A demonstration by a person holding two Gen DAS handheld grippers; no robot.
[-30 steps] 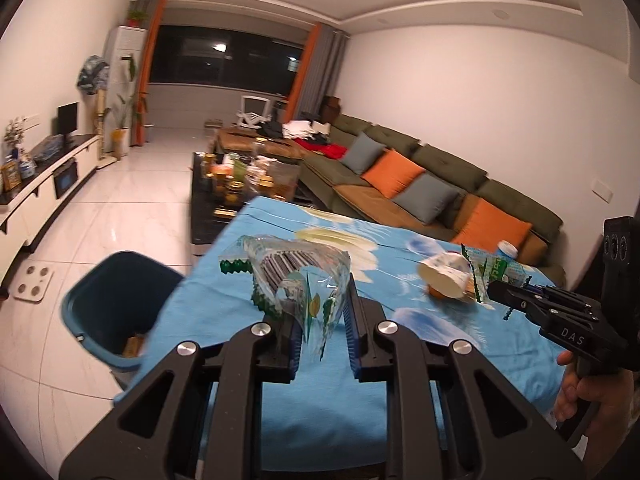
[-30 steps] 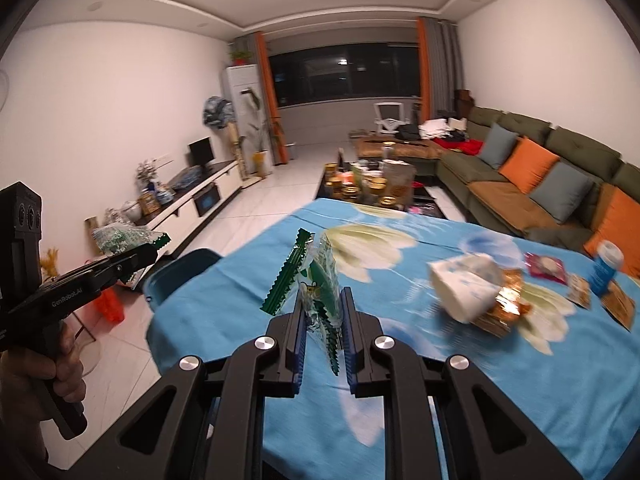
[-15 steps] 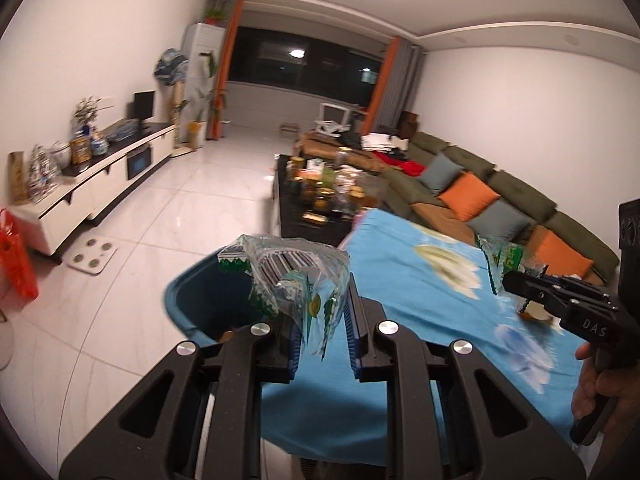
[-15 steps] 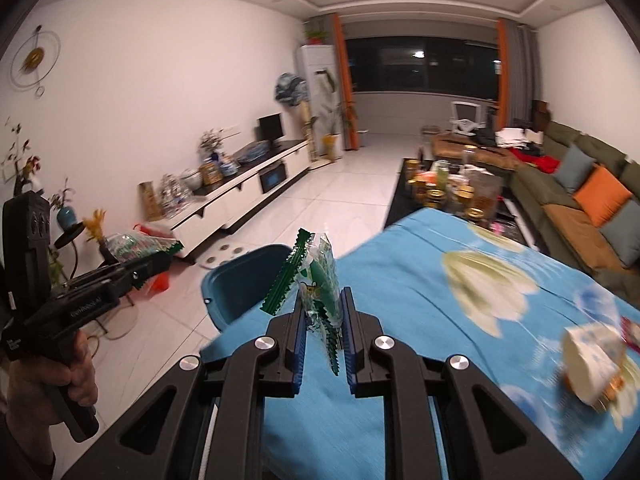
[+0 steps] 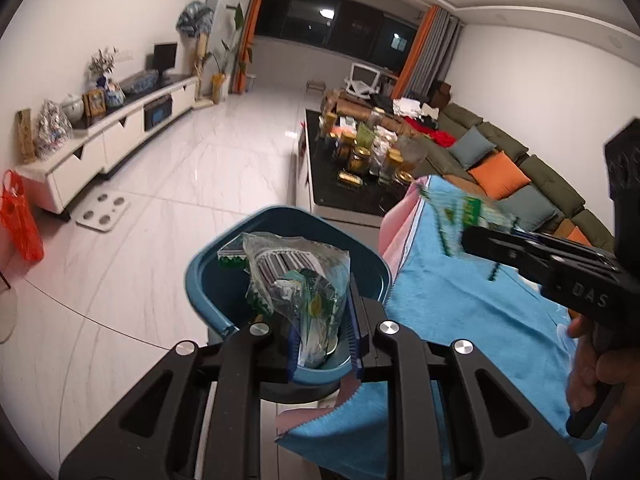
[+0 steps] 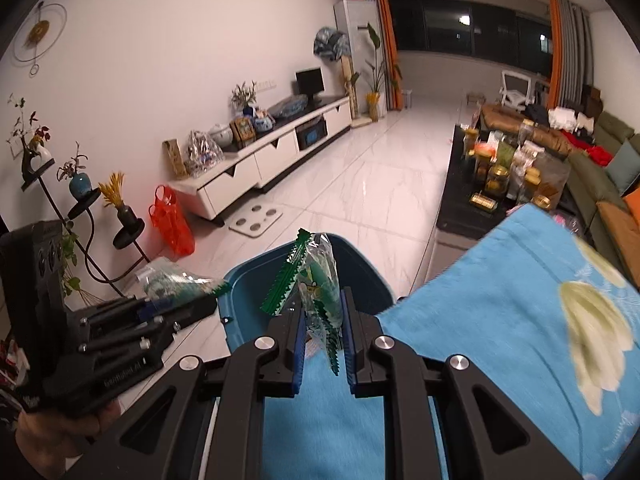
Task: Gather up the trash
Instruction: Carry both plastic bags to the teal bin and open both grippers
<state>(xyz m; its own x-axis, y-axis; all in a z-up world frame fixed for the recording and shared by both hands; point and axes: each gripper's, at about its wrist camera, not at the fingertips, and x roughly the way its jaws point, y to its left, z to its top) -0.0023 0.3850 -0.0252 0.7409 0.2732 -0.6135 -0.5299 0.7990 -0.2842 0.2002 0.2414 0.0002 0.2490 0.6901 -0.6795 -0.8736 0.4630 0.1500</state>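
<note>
The left claw (image 5: 322,336) is clamped on a crumpled clear wrapper (image 5: 296,280) with a barcode panel and green printing, held directly above the open mouth of the blue bin (image 5: 200,280). The right claw (image 6: 323,342) is clamped on a green saw-edged wrapper (image 6: 318,280), which sits over the table (image 6: 500,300) corner with its upper end reaching across the near rim of the bin (image 6: 248,280). Both items are judged to be thin film: very light, limp, easily creased and not fragile. Such film is slick and may cling to the blue pads (image 5: 353,332) on release or drift sideways as it falls, so release is best made low and well inside the rim. Each is pinched by its lower end, with the bulk standing free above the fingers; that hold appears adequate. The bin stands on the tiled floor (image 5: 180,184), just beside the table corner, where the blue cloth (image 5: 460,312) hangs over the edge. The mouth is wide and unobstructed, and some contents show at the bottom. Open floor lies to the left and beyond. The two claws are near each other, so the right one has only limited room to move across the cloth edge without brushing the left.
</note>
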